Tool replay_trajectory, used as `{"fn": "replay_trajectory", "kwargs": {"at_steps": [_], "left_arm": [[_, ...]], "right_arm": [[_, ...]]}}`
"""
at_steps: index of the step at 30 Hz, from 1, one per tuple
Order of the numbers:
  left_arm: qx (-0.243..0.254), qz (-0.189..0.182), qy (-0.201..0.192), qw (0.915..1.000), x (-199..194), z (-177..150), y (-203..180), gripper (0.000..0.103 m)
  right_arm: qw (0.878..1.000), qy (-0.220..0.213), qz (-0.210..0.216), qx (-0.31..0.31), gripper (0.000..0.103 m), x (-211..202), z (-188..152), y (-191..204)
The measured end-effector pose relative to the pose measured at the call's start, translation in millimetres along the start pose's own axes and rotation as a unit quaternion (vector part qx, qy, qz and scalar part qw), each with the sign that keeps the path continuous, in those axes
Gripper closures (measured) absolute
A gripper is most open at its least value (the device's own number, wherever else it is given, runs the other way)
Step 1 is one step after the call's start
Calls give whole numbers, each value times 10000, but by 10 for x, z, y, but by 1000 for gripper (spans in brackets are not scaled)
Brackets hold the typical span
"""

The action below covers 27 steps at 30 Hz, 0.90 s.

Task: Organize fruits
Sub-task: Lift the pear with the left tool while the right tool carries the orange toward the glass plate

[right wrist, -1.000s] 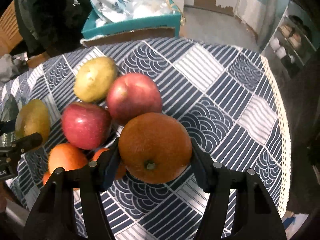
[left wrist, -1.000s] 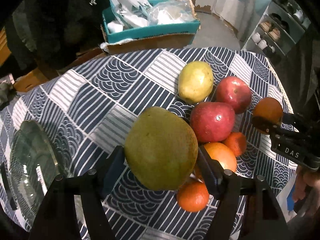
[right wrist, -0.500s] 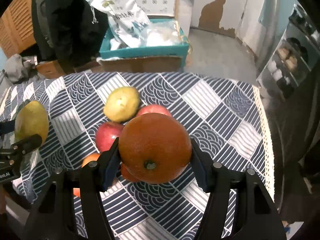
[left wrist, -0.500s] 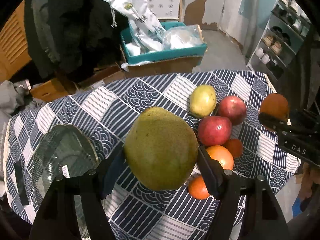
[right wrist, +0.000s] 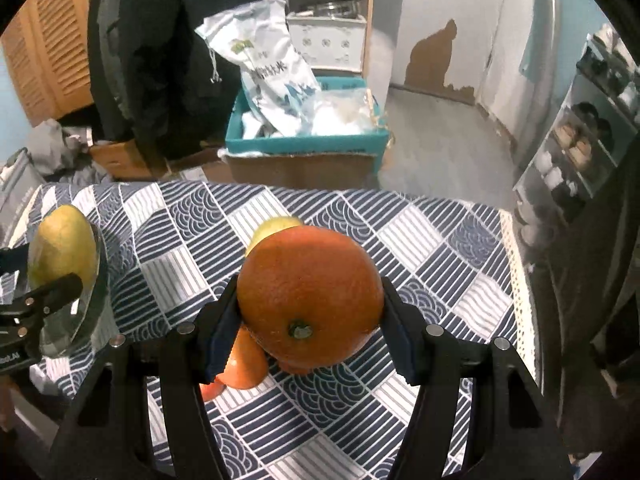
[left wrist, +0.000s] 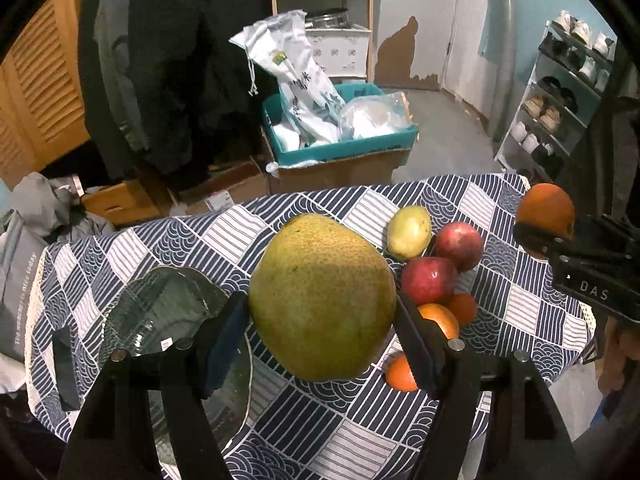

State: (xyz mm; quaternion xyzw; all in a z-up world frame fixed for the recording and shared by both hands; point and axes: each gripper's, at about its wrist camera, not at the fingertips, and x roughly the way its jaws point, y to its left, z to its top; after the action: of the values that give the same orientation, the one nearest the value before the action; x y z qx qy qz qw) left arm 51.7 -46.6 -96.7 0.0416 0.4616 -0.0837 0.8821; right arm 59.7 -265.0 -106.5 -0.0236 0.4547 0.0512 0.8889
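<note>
Green-yellow round pear (left wrist: 324,296) is gripped by the left claw (left wrist: 324,320), round orange (right wrist: 310,296) by the right claw (right wrist: 310,320); both have been raised above the glass plate (left wrist: 160,312), so placement remains.

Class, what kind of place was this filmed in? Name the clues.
Probably a lived-in home, perhaps an entry or storage room: a shoe rack, hanging coats, and a cloth-covered table.

Both tools are matte black plastic. The left gripper (left wrist: 322,320) has flat, blade-like fingers (left wrist: 224,340) lined with dark blue pads and silver round screws along its frame. The right gripper (right wrist: 310,320) is built alike; seen side-on, its body bears white "DAS" lettering.
</note>
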Motion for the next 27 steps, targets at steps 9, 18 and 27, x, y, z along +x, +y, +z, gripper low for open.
{"fn": "replay_trajectory", "kwargs": {"at_steps": [9, 18, 27], "left_arm": [[-133, 34, -149, 9998, -228, -21, 156, 28], [-301, 186, -245, 9991, -360, -68, 373, 29], [-545, 348, -207, 9977, -387, -177, 659, 28]], "right_arm": [[9997, -207, 41, -110, 38, -210, 82, 132], [9990, -335, 214, -191, 38, -341, 145, 305], [9973, -368, 474, -421, 38, -339, 207, 657]]}}
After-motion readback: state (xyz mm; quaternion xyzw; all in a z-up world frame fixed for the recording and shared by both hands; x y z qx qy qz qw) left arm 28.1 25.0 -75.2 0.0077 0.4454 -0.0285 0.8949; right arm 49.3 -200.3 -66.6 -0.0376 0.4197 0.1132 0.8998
